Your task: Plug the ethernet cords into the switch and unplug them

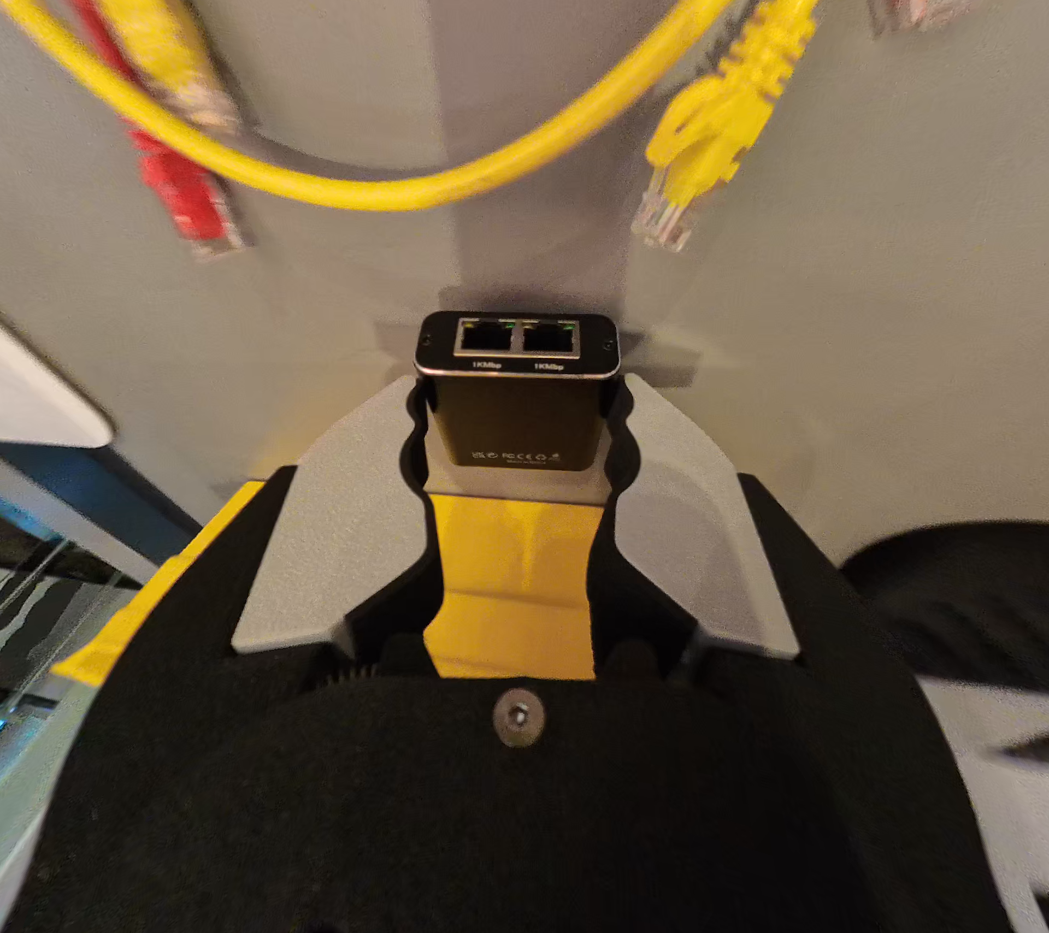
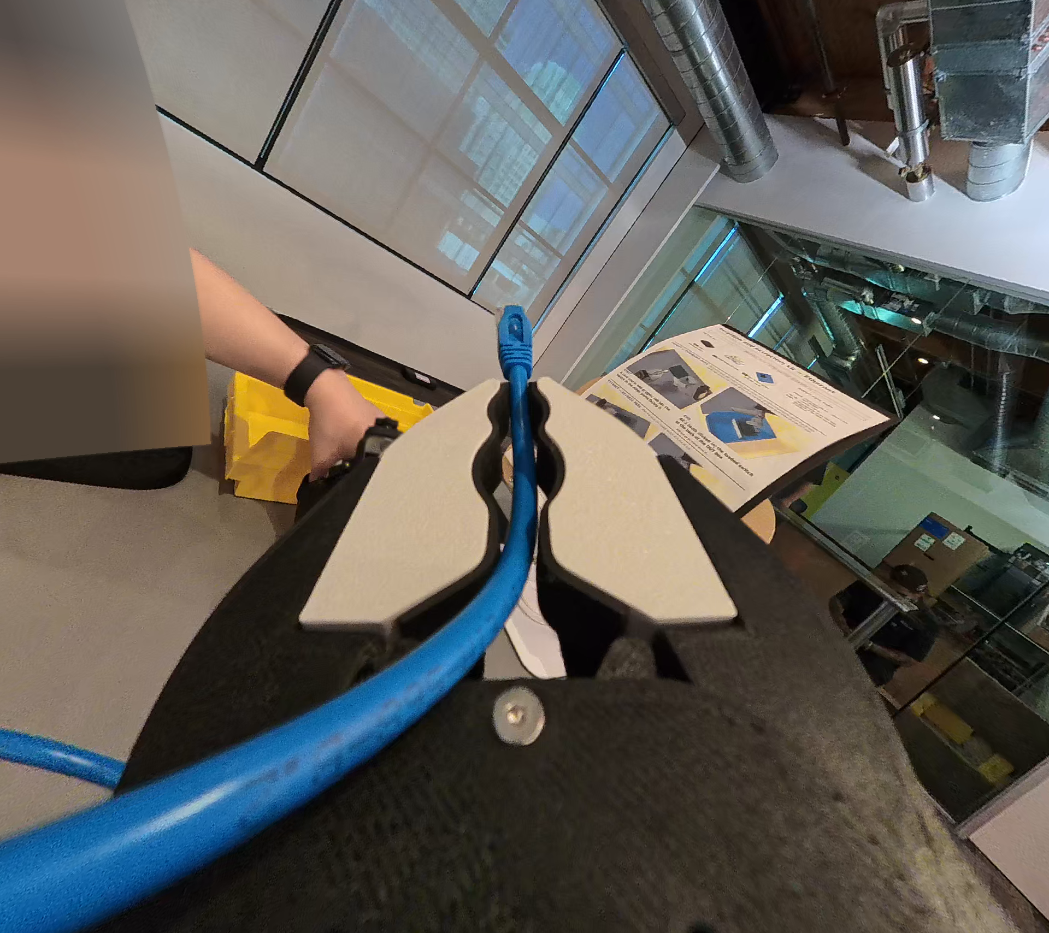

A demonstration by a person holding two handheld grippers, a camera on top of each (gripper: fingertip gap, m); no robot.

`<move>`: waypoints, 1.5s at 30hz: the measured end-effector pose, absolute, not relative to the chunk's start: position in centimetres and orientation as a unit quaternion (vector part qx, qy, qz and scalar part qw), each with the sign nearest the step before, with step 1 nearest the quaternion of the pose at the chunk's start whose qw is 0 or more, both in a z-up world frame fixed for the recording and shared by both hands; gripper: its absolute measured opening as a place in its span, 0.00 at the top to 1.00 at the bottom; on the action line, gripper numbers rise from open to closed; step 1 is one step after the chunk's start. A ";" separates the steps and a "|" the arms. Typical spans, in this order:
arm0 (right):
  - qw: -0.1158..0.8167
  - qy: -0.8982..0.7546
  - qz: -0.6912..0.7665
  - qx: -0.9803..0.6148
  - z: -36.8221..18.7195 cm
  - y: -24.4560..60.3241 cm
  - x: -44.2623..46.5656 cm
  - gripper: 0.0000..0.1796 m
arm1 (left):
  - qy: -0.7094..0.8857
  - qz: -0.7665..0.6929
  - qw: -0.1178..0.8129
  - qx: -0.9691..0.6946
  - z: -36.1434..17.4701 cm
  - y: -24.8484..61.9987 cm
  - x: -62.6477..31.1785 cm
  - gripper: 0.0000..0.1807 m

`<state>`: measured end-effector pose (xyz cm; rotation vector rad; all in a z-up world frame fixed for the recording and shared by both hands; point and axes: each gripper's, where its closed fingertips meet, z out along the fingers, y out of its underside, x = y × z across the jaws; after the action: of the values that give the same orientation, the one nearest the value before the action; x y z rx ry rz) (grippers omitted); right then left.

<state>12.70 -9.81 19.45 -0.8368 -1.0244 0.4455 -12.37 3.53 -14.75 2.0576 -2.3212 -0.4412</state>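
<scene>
left wrist view: my left tongs (image 1: 517,398) clamp the black switch (image 1: 516,383), its two ports facing away; yellow cord (image 1: 363,179) and red cords (image 1: 181,190) lie beyond. my right tongs (image 2: 517,398) pinch the blue cord (image 2: 519,452), plug (image 2: 512,332) past the tips.

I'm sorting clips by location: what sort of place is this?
Probably an office or lab in a converted industrial building: exposed ducts under the ceiling, big windows, glass partitions, and a grey table with ethernet cords.

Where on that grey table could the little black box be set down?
Bare grey table lies beyond the switch, under the yellow cord loop, between the red plug and yellow plug. Farther back, cords crowd both sides.
</scene>
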 end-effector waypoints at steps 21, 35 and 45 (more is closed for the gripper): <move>0.754 -0.333 0.337 -0.455 22.8 -6.6 9.2 0.96 | -0.378 -0.297 -0.792 0.376 14.7 4.1 -3.6 0.67; 0.555 -0.343 0.564 -0.506 19.5 -5.8 0.4 0.96 | -0.287 -0.458 -0.809 0.232 19.2 2.0 -9.8 0.67; 0.543 -0.293 0.565 -0.548 17.7 -4.4 -3.3 0.97 | -0.282 -0.489 -0.802 0.196 20.0 0.7 -10.3 0.67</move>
<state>-3.34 -4.39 17.66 -1.3018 -0.6962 1.3403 -10.29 0.72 20.00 1.6402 -2.3637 -4.0924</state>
